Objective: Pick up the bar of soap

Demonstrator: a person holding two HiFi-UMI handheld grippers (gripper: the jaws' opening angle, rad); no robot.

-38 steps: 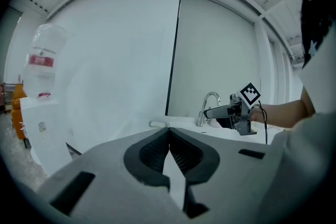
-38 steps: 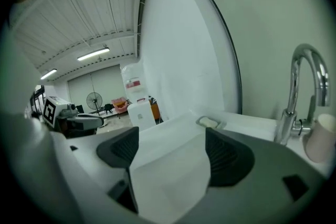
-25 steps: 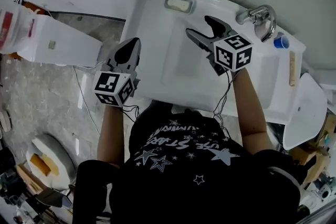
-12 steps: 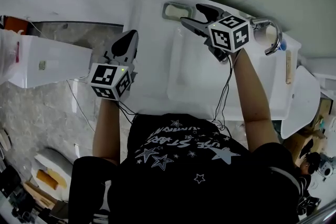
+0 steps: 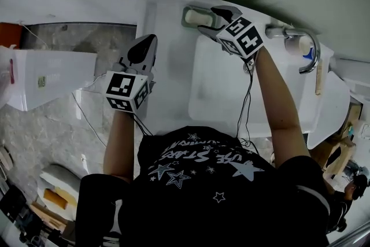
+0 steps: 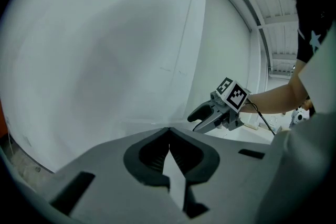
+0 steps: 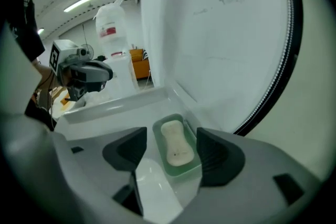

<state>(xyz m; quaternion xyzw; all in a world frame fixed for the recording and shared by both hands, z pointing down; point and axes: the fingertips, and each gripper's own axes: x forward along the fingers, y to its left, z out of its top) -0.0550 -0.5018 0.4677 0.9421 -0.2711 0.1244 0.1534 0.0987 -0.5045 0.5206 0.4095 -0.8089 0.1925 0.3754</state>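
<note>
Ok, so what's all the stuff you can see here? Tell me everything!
soap: one bar, cream, lying in the soap dish
soap dish: one, pale green, on the sink's back corner by the wall
sink: one, white, in front of the person
tap: one, shiny metal, at the sink's back edge, right of the dish
box: one, white, left of the sink
shirt: one, black with white stars, on the person
left tongs: one, grey, shut and empty, near the sink's left edge
right tongs: one, grey, closing, with the soap and its dish between them, not touching yet
</note>
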